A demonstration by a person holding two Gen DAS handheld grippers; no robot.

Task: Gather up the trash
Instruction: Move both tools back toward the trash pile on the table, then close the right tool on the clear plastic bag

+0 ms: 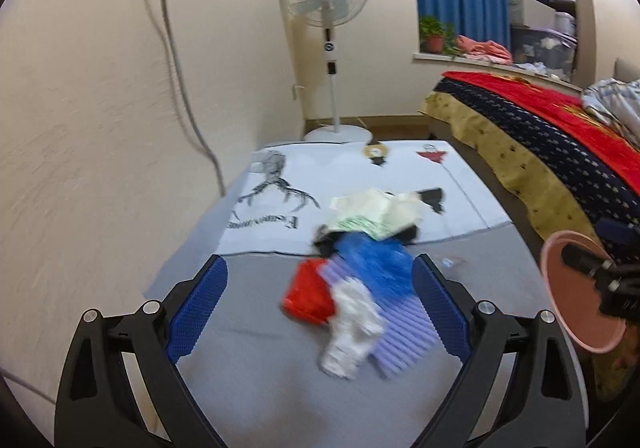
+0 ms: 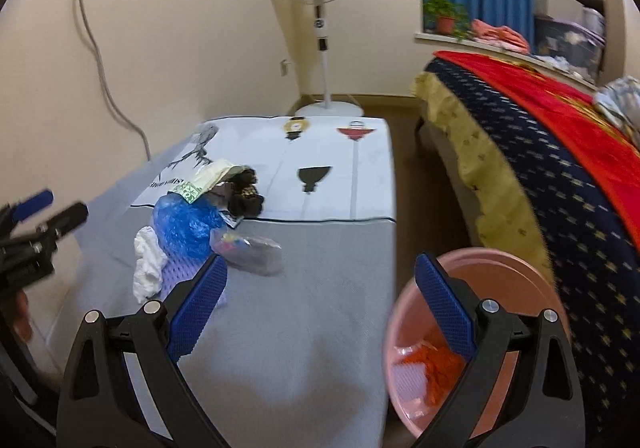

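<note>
— What is sitting on the gray table [image 2: 320,288]?

— A pile of trash is lying there: a blue bag [image 1: 376,268], a red wrapper [image 1: 306,294], a white tissue [image 1: 352,328] and a purple ridged sheet [image 1: 404,336].

— What are the claws doing?

— The left gripper [image 1: 320,308] is hanging wide open over the pile, holding nothing. The right gripper [image 2: 320,308] is wide open too.

— Where is the bin?

— A pink bin [image 2: 500,268] is sitting just beside the table, with orange scraps [image 2: 436,368] lying inside.
</note>
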